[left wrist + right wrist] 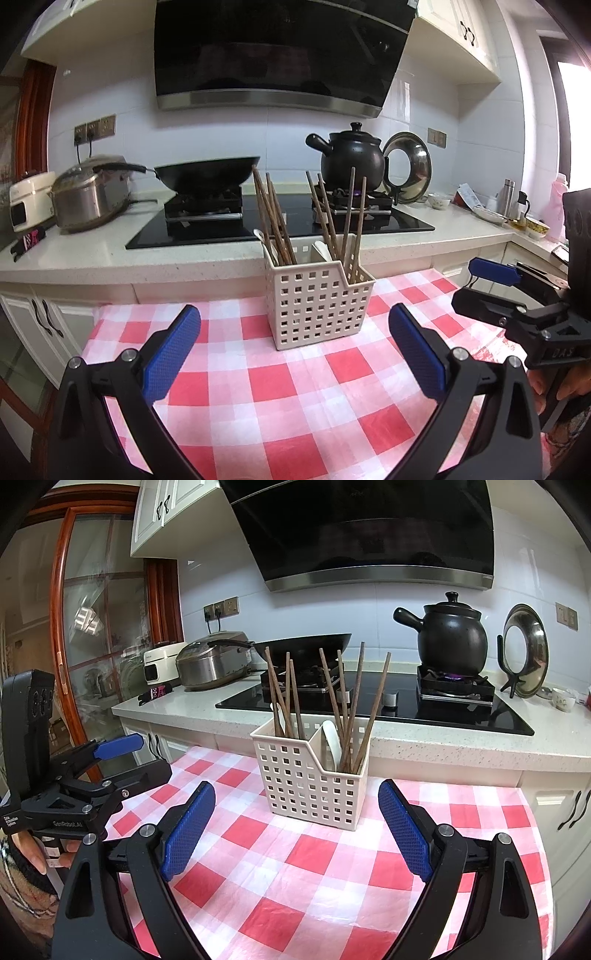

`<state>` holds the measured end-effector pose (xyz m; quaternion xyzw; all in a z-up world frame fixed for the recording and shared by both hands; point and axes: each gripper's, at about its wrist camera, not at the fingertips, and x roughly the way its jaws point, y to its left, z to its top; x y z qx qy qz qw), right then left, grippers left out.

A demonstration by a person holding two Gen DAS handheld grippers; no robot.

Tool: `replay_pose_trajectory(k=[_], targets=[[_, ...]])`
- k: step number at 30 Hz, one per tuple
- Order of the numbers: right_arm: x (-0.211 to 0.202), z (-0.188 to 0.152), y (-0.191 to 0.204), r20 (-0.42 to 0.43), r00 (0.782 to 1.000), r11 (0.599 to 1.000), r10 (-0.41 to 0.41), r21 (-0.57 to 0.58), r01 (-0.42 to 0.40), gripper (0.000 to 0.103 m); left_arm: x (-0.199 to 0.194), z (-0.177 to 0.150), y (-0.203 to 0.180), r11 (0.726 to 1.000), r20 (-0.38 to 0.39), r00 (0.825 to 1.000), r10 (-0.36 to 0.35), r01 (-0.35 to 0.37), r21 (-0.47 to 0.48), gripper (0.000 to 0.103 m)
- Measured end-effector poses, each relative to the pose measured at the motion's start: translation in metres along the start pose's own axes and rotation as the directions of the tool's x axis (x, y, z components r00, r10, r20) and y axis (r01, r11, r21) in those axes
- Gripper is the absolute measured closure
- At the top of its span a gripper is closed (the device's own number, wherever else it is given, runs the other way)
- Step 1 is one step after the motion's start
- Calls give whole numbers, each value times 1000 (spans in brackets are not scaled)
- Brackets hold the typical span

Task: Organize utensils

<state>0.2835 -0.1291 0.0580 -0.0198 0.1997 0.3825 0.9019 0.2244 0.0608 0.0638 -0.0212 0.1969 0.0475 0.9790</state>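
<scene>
The perforated white utensil basket [317, 306] stands upright on the checked tablecloth [277, 398], wooden chopsticks [275, 218] and white spoons [330, 744] already sorted into its two compartments; nothing loose is visible, so the task looks nearly done. Both left tongs [293, 354], at six o'clock, and right tongs [296, 829] gape wide, holding nothing, short of the basket.

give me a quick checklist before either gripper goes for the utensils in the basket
1. Left gripper open and empty: ok.
2. Right gripper open and empty: ok.
3. Basket upright on the checked cloth: ok.
4. Chopsticks sorted into one compartment: not ok, they stand in both.
5. White spoon reachable among the chopsticks: cannot tell.
6. Burner under the black pot off: not ok, flame visible.
</scene>
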Motion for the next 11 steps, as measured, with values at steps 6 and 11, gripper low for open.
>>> replay_pose_trajectory(k=[6, 11], targets=[[-2, -1, -2, 5, 1000, 1000, -8, 18, 8, 18, -2, 1, 2, 1000, 13, 1000, -21, 21, -19, 4], [-4, 0, -2, 10, 1000, 1000, -10, 17, 10, 18, -3, 1, 3, 999, 12, 1000, -23, 23, -27, 4]])
